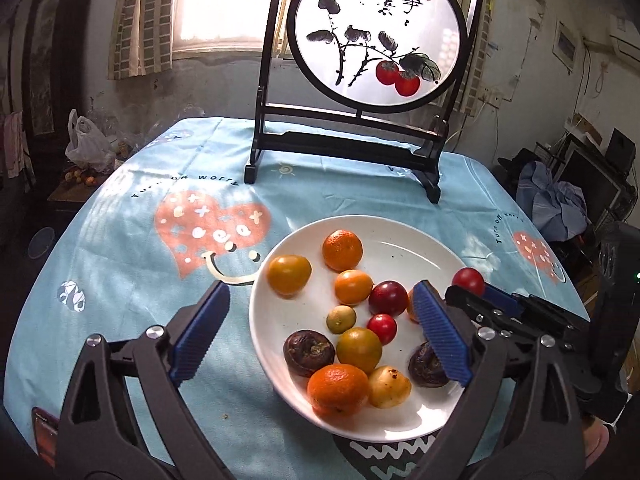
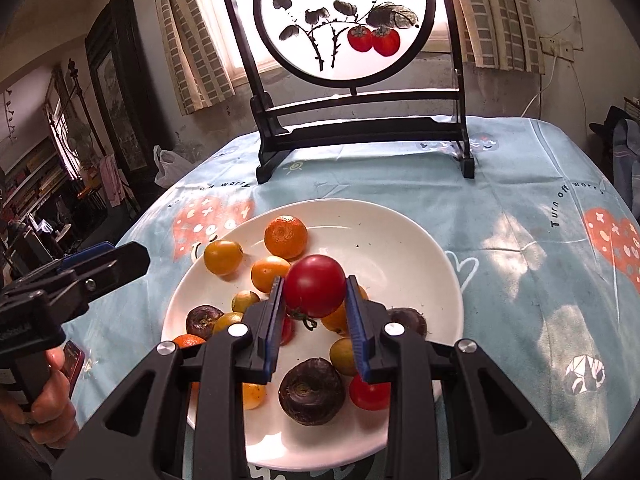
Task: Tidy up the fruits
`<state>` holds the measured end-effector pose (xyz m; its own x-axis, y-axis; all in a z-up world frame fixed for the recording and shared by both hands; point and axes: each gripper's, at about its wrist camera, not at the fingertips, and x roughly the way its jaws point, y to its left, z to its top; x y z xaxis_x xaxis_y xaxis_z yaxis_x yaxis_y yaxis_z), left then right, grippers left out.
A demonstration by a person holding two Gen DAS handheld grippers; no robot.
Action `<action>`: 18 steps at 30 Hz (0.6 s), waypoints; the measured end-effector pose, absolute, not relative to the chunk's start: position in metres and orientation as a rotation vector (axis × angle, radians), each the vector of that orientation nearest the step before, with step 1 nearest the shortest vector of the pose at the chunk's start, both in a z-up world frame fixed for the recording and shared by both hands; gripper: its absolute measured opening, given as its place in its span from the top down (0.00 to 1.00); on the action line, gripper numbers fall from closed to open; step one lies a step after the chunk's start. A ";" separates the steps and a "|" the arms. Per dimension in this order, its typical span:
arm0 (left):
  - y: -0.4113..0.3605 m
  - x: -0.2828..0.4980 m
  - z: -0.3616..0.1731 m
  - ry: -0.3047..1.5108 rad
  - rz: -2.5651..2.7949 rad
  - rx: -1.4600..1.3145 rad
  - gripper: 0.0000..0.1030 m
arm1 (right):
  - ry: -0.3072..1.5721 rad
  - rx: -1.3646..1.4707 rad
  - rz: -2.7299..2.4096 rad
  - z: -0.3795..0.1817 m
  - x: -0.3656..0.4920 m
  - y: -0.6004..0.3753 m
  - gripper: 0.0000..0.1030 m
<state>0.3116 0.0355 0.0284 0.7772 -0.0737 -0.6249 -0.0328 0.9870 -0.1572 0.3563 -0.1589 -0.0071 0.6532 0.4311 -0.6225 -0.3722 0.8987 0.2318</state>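
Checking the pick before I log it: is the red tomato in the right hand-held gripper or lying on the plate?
In the right hand-held gripper: its blue pads clamp the red tomato above the white plate.

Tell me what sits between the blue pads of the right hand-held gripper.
In the right wrist view, a red tomato is clamped between the pads of the right hand-held gripper, held above the white plate.

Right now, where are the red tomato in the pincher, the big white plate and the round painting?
Red round tomato (image 2: 315, 285), right wrist view, front skin.
White ceramic plate (image 2: 404, 248), right wrist view, bare inner surface.
Round framed persimmon painting (image 1: 378, 34), left wrist view, white centre.
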 end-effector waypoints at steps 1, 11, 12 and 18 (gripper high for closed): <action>0.035 0.311 0.029 0.677 -0.015 -0.155 0.08 | 0.729 0.083 0.458 -0.007 0.358 -0.157 0.71; 0.032 0.307 0.029 0.677 0.011 -0.113 0.05 | 0.772 0.032 0.474 -0.009 0.356 -0.147 0.52; 0.032 0.307 0.029 0.675 0.011 -0.115 0.05 | 0.767 0.030 0.477 -0.006 0.352 -0.147 0.47; 0.031 0.291 0.026 0.664 0.017 -0.096 0.03 | 0.747 -0.008 0.463 0.003 0.320 -0.147 0.41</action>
<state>0.2907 0.0314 0.0262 0.7874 -0.0146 -0.6163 -0.0468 0.9954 -0.0834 0.3204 -0.1469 0.0032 0.6381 0.4025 -0.6563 -0.4082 0.8997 0.1548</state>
